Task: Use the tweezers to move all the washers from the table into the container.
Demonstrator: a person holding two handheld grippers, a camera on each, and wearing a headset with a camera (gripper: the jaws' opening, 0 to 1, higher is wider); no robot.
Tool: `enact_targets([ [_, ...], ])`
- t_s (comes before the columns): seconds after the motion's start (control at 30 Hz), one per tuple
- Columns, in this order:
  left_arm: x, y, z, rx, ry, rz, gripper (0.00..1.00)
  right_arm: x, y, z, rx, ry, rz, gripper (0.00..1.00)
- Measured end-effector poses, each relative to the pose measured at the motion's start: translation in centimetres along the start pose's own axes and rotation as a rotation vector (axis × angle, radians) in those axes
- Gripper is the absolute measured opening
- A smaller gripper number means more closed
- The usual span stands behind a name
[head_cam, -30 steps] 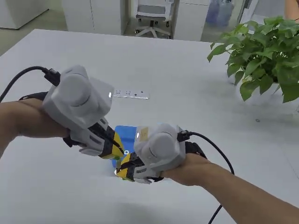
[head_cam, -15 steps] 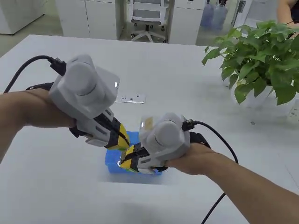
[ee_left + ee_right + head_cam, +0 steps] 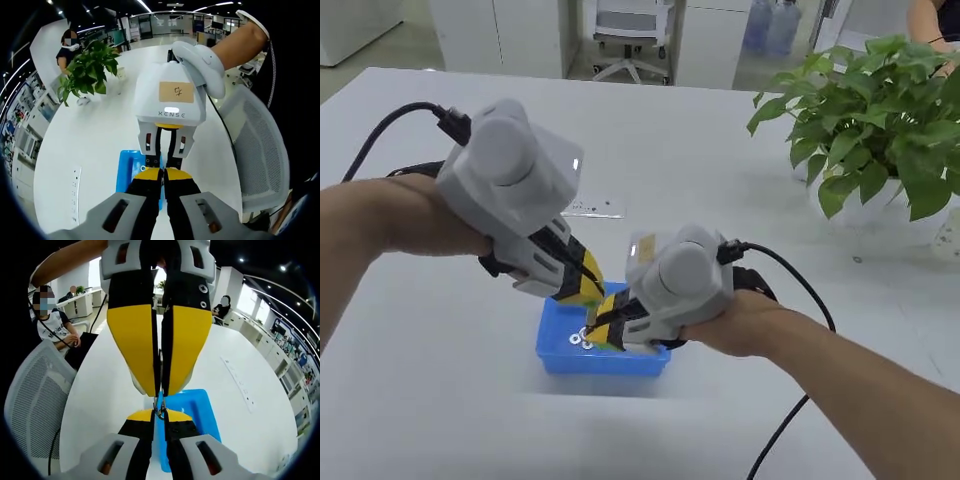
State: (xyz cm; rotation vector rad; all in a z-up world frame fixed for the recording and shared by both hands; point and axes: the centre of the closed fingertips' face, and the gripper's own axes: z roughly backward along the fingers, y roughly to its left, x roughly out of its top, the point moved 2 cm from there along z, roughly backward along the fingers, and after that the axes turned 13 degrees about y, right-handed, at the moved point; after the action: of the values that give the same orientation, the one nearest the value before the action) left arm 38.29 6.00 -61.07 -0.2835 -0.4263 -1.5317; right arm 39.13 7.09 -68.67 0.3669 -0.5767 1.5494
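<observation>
A blue container (image 3: pixel 620 362) sits on the white table, with a few small washers (image 3: pixel 582 340) lying inside it. Both grippers hover over it, tip to tip. My left gripper (image 3: pixel 588 290) comes in from the left, and its yellow jaws are shut on thin metal tweezers (image 3: pixel 159 390). My right gripper (image 3: pixel 605 328) faces it with its jaws shut, and the tweezers' end (image 3: pixel 159 410) reaches its tips. Whether it pinches them is unclear. The left gripper view looks past its own shut jaws (image 3: pixel 163 175) at the right gripper's white body (image 3: pixel 170 95) and the container (image 3: pixel 127 170).
A white power strip (image 3: pixel 590 208) lies flat on the table behind the grippers. A potted green plant (image 3: pixel 870 130) stands at the right. Cables trail from both grippers. An office chair (image 3: pixel 625 25) stands beyond the far edge of the table.
The grippers stay tip to tip and now sit higher over the container. More of the container shows beneath them, with washers visible inside. The head camera has also shifted.
</observation>
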Motion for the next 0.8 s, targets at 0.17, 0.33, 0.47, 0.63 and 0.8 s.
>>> enact_targets([
  [0.17,-0.1,0.6,-0.5,-0.008,-0.002,-0.001,0.05,-0.6,-0.7,-0.4,0.001,0.009,-0.005,0.09],
  [0.33,-0.4,1.4,-1.2,-0.017,0.000,0.001,0.05,-1.1,-1.3,-0.9,0.008,0.014,-0.012,0.09],
  [0.47,-0.7,1.9,-1.6,-0.021,-0.001,0.002,0.05,-1.5,-1.8,-1.3,0.013,0.017,-0.016,0.09],
  [0.63,-1.0,2.7,-2.4,-0.025,0.000,0.005,0.05,-2.0,-2.5,-2.0,0.018,0.018,-0.025,0.09],
  [0.8,-1.5,3.4,-3.3,-0.023,0.009,0.005,0.05,-2.7,-3.0,-2.9,0.026,0.021,-0.033,0.09],
])
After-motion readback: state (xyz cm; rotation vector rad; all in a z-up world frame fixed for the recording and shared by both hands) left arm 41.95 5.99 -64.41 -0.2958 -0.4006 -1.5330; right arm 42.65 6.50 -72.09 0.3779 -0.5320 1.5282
